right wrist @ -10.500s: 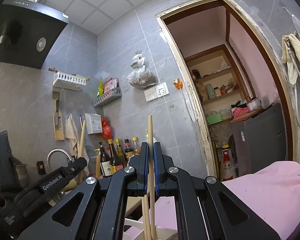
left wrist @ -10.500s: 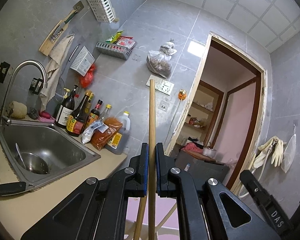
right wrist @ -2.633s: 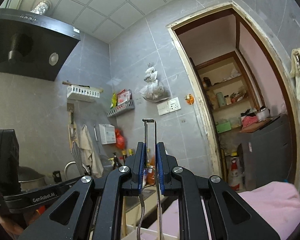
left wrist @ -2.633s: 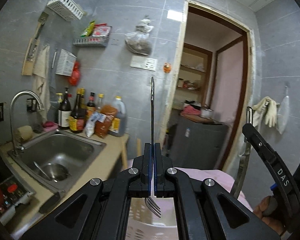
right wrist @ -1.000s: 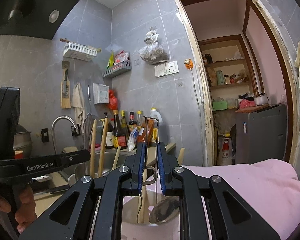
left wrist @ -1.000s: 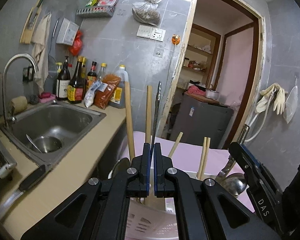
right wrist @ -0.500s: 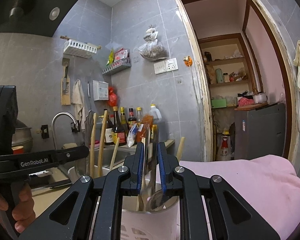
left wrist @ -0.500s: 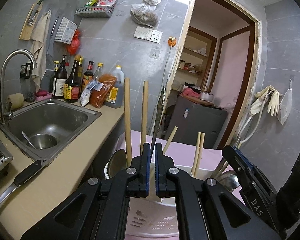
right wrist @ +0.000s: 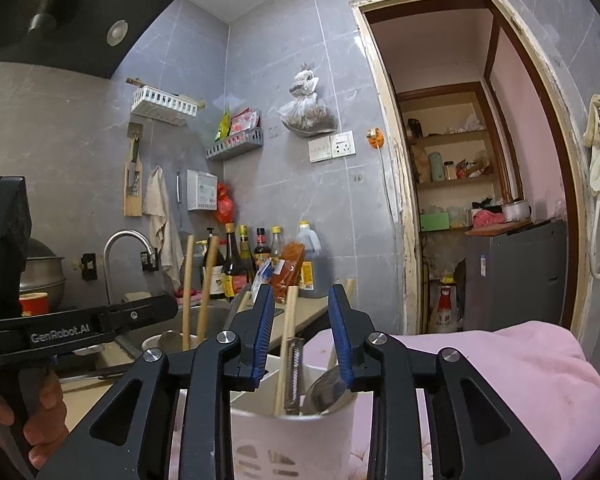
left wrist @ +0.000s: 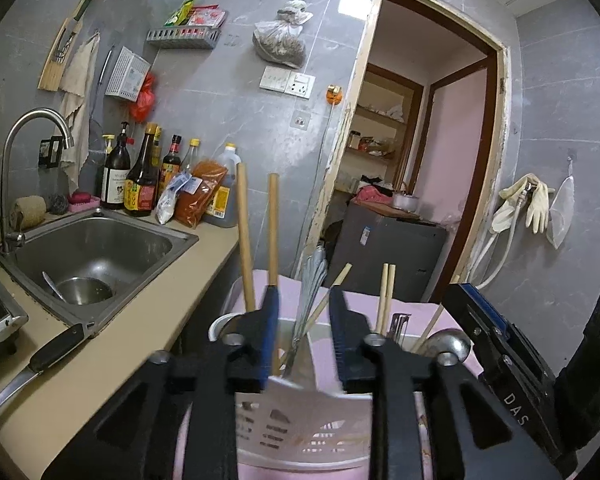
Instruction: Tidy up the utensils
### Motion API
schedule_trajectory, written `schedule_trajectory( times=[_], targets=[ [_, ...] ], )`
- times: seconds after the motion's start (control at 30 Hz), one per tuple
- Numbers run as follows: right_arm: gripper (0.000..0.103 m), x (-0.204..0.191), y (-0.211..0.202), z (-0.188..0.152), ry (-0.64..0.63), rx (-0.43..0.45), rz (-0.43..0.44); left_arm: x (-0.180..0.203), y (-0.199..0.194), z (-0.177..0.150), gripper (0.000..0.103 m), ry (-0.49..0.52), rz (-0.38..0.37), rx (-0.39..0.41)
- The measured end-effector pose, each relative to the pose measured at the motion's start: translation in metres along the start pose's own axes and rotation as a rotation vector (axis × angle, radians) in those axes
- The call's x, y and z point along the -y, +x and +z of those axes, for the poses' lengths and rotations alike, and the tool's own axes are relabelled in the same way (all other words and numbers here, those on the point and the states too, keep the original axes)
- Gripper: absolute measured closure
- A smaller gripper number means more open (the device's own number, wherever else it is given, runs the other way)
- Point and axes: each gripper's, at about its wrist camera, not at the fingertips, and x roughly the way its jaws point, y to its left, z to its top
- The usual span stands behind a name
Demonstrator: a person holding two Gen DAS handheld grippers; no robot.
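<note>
A white slotted utensil holder (left wrist: 300,412) stands just below my left gripper (left wrist: 304,336). The left jaws are opening, and a metal fork's handle (left wrist: 314,280) stands free between them, touching neither pad. Two wooden handles (left wrist: 244,236) and a pair of chopsticks (left wrist: 386,292) also stick up from the holder. In the right wrist view my right gripper (right wrist: 302,336) hovers over the same holder (right wrist: 292,440), its jaws opening too. A ridged flat metal utensil (right wrist: 294,372), a wooden chopstick (right wrist: 286,340) and a spoon bowl (right wrist: 326,388) sit in the holder below the gap, untouched.
The holder rests on a pink cloth (right wrist: 520,368). To the left are a beige counter (left wrist: 112,344), a steel sink (left wrist: 88,252) with a tap (left wrist: 32,120), sauce bottles (left wrist: 140,180) and a knife (left wrist: 40,360). A doorway (left wrist: 432,140) and dark cabinet (left wrist: 388,248) lie beyond.
Both grippers have gone from shut to open. The fork slipped down from the left pads into the holder. The metal utensil left the right pads and sank into the holder.
</note>
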Motion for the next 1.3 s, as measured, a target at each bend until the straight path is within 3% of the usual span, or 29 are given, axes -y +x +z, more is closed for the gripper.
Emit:
schedule_trajectory(
  times=[0.2,0.43,0.6,0.67,0.8,1.0,1.3],
  targets=[
    [0.072,-0.002,-0.007,0.002,-0.008,0.019,-0.024,0.004,-0.006,0.0,0.075,0.01,0.012,0.024],
    [0.056,0.002,-0.021,0.008,-0.002,0.017,-0.06,0.007,-0.015,-0.001,0.064,0.011,0.007,0.041],
    [0.049,0.004,-0.039,0.012,-0.027,0.0,-0.089,0.014,-0.022,-0.003,0.05,0.02,0.004,0.05],
    [0.038,0.007,-0.049,0.013,-0.033,-0.007,-0.104,0.016,-0.025,-0.004,0.045,0.022,0.001,0.046],
    [0.029,0.011,-0.069,0.018,-0.033,-0.008,-0.125,0.021,-0.033,-0.009,0.023,0.005,-0.032,0.031],
    [0.019,0.015,-0.096,0.021,-0.015,-0.03,-0.153,0.038,-0.047,-0.019,0.009,0.037,-0.045,0.033],
    [0.004,0.024,-0.139,0.025,0.052,-0.077,-0.18,0.054,-0.07,-0.036,0.006,0.061,-0.041,0.023]
  ],
)
